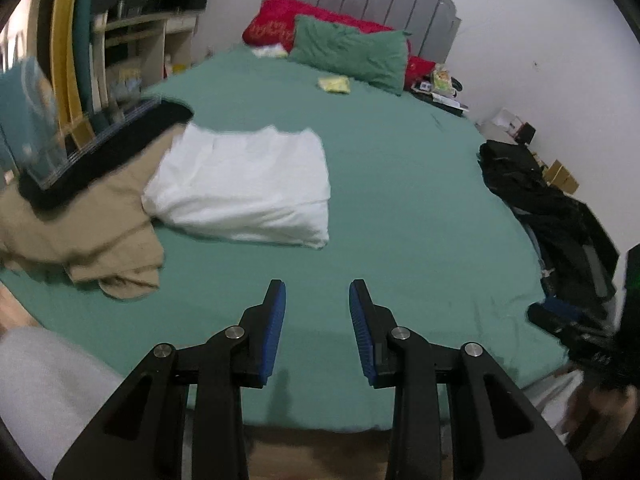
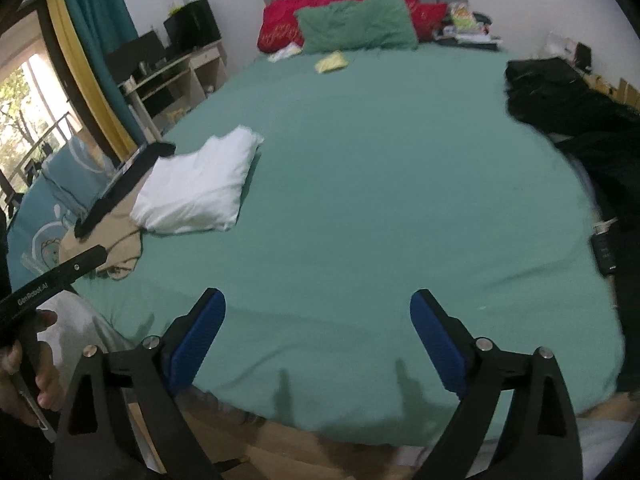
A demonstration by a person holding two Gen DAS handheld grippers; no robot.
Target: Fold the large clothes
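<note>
Both hand-held grippers, left (image 1: 317, 300) and right (image 2: 318, 308), hang released over the green bed (image 1: 400, 208); a folded white garment (image 1: 244, 188) lies far left, dark clothes (image 2: 580, 120) far right.

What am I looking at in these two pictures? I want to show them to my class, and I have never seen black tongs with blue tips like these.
There is no robot here. A person holds a hand-held two-finger gripper in each hand, and a wide-angle camera on each one looks forward along its fingers. One picture comes from the left gripper, the other from the right gripper. In the right view you can also see the person's hand holding the left tool.

Both grippers are open and hold nothing; the right one's jaws stand wider.

Below them is a bed with a green sheet. On it lie a folded white garment, a crumpled beige garment beside it, a heap of dark clothes at the opposite edge, and green and red pillows by the headboard.
</note>
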